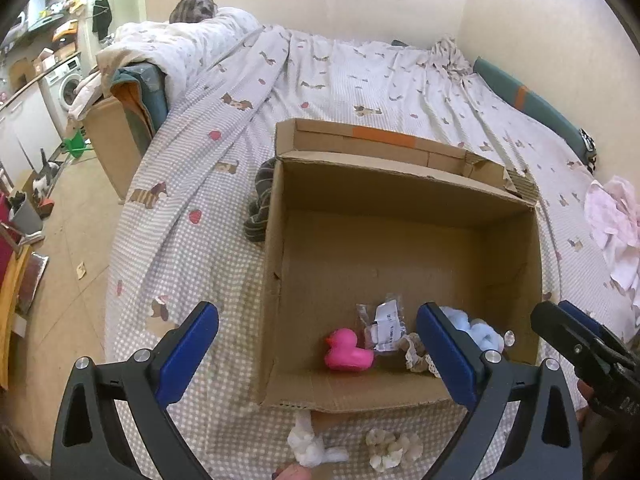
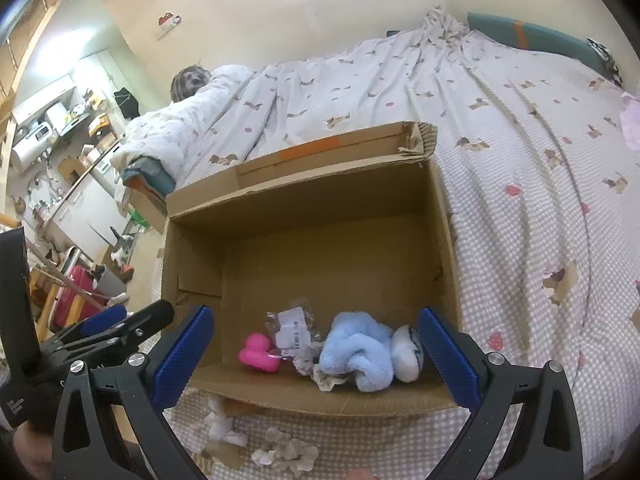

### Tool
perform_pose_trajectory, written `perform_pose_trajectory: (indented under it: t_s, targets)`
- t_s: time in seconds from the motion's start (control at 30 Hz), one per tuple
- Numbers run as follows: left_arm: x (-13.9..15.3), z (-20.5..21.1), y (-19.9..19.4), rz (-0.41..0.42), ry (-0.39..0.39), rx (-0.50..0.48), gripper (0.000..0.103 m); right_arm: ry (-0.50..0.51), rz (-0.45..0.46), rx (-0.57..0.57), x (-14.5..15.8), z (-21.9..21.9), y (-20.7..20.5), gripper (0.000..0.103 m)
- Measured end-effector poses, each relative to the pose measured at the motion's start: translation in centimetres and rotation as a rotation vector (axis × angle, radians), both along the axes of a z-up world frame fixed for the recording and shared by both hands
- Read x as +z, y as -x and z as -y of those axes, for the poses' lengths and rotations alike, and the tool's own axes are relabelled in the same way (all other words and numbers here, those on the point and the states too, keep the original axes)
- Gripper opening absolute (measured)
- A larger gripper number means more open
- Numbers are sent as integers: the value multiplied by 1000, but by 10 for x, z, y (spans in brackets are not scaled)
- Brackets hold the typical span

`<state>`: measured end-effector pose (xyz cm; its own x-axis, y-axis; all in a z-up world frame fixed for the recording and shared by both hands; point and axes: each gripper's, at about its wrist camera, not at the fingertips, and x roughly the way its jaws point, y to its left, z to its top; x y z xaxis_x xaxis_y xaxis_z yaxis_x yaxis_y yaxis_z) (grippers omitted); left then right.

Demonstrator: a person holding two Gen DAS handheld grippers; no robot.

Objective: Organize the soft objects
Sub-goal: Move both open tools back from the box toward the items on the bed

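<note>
An open cardboard box (image 1: pixel 400 192) (image 2: pixel 304 204) stands on the bed. Along its near wall lie a pink rubber duck (image 1: pixel 347 353) (image 2: pixel 258 353), a clear plastic packet with a white label (image 1: pixel 382 326) (image 2: pixel 292 330), a lace scrap (image 1: pixel 414 350), a light blue plush (image 1: pixel 482 330) (image 2: pixel 356 354) and a white and blue soft toy (image 2: pixel 408 354). My left gripper (image 1: pixel 318 348) is open and empty above the box's near left corner. My right gripper (image 2: pixel 316 354) is open and empty above the near wall. A white soft piece (image 1: pixel 310 446) (image 2: pixel 220 424) and a cream one (image 1: pixel 390 446) (image 2: pixel 286 452) lie in front of the box.
A striped dark sock (image 1: pixel 260 204) lies against the box's left side. Pink cloth (image 1: pixel 616 220) lies at the bed's right edge. A folded quilt (image 1: pixel 188 52) sits at the far left. A teal cushion (image 1: pixel 532 100) lines the wall. The cluttered floor (image 1: pixel 60 240) lies left.
</note>
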<state>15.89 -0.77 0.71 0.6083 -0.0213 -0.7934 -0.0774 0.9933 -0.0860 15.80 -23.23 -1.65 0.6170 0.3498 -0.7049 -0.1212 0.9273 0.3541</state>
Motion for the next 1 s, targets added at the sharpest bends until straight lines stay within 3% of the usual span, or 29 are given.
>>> perform_pose_trajectory:
  t_s: [0.57, 1.0]
  targets:
    - [5, -16, 45, -19, -15, 38, 102, 43, -5, 20, 2, 1, 31, 103]
    - [-15, -15, 70, -122, -13, 45, 102, 48, -44, 26, -6, -1, 57, 103]
